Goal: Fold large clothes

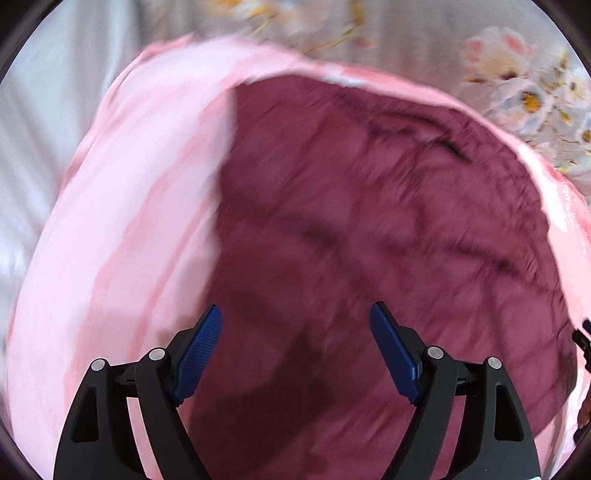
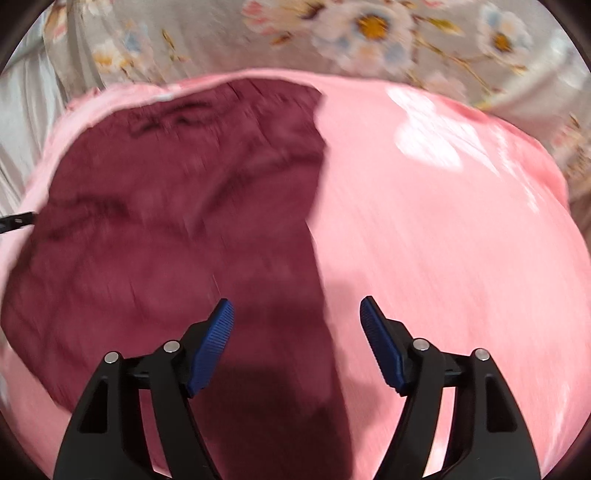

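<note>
A dark maroon garment (image 1: 369,221) lies crumpled on a pink cloth (image 1: 122,221) spread over a bed. In the left wrist view my left gripper (image 1: 295,314) hangs above the maroon garment's near part, jaws wide apart, nothing between the blue pads (image 1: 199,354). In the right wrist view the maroon garment (image 2: 166,221) fills the left half and the pink cloth (image 2: 443,240) the right. My right gripper (image 2: 297,306) hovers open over the garment's right edge, empty. Both pictures are smeared by motion.
A grey floral bedsheet (image 2: 369,33) lies beyond the pink cloth, also seen in the left wrist view as the bedsheet (image 1: 524,96). A white pleated cloth (image 1: 33,147) is at the far left. A black piece of the other gripper (image 2: 16,221) pokes in at the left edge.
</note>
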### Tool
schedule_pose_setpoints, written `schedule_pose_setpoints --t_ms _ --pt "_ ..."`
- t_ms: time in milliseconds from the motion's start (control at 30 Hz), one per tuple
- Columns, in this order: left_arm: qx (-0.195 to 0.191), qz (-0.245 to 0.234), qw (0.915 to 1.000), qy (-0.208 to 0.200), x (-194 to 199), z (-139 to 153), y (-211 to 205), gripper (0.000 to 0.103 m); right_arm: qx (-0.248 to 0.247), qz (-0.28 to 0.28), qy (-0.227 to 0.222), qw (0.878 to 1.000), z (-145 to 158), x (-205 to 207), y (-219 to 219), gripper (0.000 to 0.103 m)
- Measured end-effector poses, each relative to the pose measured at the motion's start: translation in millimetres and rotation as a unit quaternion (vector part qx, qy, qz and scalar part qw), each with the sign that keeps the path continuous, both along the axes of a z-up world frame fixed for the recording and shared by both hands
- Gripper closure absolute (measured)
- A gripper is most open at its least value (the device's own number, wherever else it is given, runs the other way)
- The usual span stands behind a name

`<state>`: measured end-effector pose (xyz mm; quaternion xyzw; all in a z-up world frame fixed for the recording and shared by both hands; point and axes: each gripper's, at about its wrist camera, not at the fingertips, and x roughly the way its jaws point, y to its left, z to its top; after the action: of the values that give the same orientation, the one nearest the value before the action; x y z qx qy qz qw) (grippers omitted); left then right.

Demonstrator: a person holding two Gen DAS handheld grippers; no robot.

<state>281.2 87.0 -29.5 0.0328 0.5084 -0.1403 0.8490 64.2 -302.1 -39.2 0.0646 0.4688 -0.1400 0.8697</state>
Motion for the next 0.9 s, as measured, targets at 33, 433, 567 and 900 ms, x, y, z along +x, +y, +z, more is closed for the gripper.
schedule_pose_setpoints --t_ms 33,433,567,900 --pt "0.003 0.01 0.9999 0.01 -8.7 -5.9 12.2 0.024 0.008 -0.009 0.004 1.0 -5.5 -11.6 -2.2 0.034" --pt "-0.06 0.039 0.9953 0.065 -60.3 -35.8 58.4 0.047 0.107 -0.066 -0.028 0.992 -27.4 -47.4 -13.8 0.048" --pt "-0.044 0.02 0.9979 0.043 -71.8 -21.5 50.4 0.098 0.121 -0.04 -0.031 0.991 -17.1 -48.7 0.7 0.095" --pt "-0.122 -0.034 0.9916 0.025 -167.1 58.2 103.5 0.101 0.105 -0.005 -0.082 0.991 58.1 -150.5 25.6 0.101"
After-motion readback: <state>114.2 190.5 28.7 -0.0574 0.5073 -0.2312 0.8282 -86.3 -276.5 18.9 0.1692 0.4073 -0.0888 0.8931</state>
